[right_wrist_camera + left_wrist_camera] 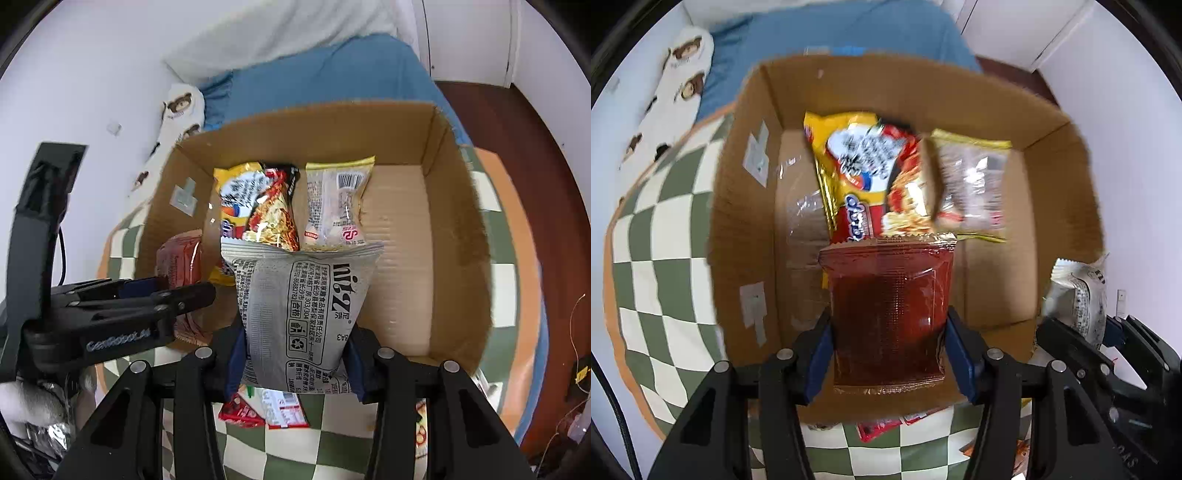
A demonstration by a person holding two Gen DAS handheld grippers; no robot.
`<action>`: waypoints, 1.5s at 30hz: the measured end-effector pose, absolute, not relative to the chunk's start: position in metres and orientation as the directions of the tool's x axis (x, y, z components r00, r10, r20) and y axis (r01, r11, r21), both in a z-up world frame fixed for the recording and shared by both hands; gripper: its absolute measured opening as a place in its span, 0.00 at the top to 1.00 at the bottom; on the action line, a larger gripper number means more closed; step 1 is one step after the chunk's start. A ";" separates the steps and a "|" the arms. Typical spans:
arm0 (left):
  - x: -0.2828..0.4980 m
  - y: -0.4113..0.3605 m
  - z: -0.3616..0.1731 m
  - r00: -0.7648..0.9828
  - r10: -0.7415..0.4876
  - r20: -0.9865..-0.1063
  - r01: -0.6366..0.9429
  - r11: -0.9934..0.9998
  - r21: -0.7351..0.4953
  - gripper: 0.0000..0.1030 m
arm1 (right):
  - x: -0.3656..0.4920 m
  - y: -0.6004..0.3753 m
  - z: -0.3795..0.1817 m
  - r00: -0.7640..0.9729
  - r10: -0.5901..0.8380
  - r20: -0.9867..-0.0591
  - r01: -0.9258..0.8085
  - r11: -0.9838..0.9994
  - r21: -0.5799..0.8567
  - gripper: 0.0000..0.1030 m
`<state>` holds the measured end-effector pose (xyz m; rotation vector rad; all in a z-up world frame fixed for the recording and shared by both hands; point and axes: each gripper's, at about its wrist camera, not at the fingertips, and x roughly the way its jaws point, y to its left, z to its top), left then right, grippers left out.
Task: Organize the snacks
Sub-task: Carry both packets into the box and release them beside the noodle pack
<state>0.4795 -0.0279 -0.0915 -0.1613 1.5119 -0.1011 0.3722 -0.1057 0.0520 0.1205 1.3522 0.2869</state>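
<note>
My left gripper is shut on a dark red snack packet and holds it over the near part of an open cardboard box. My right gripper is shut on a grey snack bag with black print, held over the box's near edge. Inside the box lie a yellow and red noodle pack and a pale clear-fronted snack pack; both show in the right wrist view, the noodle pack left of the pale pack. The left gripper with the red packet is at the left there.
The box stands on a green and white checkered cloth. Small red and white snack packets lie on the cloth just under the grippers. A blue-covered bed and a bear-print pillow are behind the box. Wooden floor is at the right.
</note>
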 end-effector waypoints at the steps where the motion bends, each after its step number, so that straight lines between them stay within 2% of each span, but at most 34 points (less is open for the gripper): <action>1: 0.482 -0.026 -0.099 0.038 -0.164 -0.986 -0.040 0.985 -0.166 0.48 | 0.372 -0.104 0.043 0.177 0.267 -0.947 -0.135 0.960 0.245 0.54; 8: 0.487 -0.019 -0.140 -0.044 -0.164 -0.986 -0.080 0.984 -0.160 0.47 | 0.385 -0.095 -0.004 0.095 0.260 -0.961 -0.133 0.960 0.246 0.52; 9: 0.487 -0.018 -0.144 -0.047 -0.169 -0.985 -0.087 0.983 -0.164 0.45 | 0.385 -0.094 -0.010 0.069 0.247 -0.967 -0.141 0.962 0.236 0.39; 10: 0.486 -0.016 -0.147 -0.043 -0.176 -0.984 -0.098 0.980 -0.171 0.42 | 0.385 -0.094 -0.014 0.058 0.234 -0.970 -0.140 0.964 0.224 0.19; 11: 0.486 -0.015 -0.149 -0.043 -0.176 -0.983 -0.102 0.980 -0.171 0.40 | 0.385 -0.094 -0.018 0.055 0.225 -0.973 -0.138 0.967 0.216 0.14; 12: 0.485 -0.014 -0.151 -0.045 -0.175 -0.984 -0.104 0.980 -0.169 0.34 | 0.384 -0.095 -0.020 0.053 0.222 -0.973 -0.137 0.967 0.214 0.14; 15: 0.481 -0.014 -0.151 -0.029 -0.192 -0.981 -0.103 0.977 -0.188 0.30 | 0.383 -0.098 -0.021 0.067 0.191 -0.979 -0.139 0.974 0.181 0.14; 26: 0.454 -0.026 -0.118 0.103 -0.121 -0.987 -0.104 0.986 -0.132 0.29 | 0.370 -0.116 0.007 0.196 0.067 -0.978 -0.110 0.993 0.046 0.14; 33: 0.421 -0.034 -0.073 0.241 -0.051 -0.969 -0.094 0.993 -0.076 0.29 | 0.353 -0.122 0.042 0.291 0.045 -0.956 -0.109 0.994 0.014 0.14; 45: 0.365 -0.042 -0.002 0.427 -0.042 -0.903 -0.063 0.995 -0.076 0.29 | 0.292 -0.125 0.117 0.467 0.053 -0.883 -0.108 0.994 0.003 0.14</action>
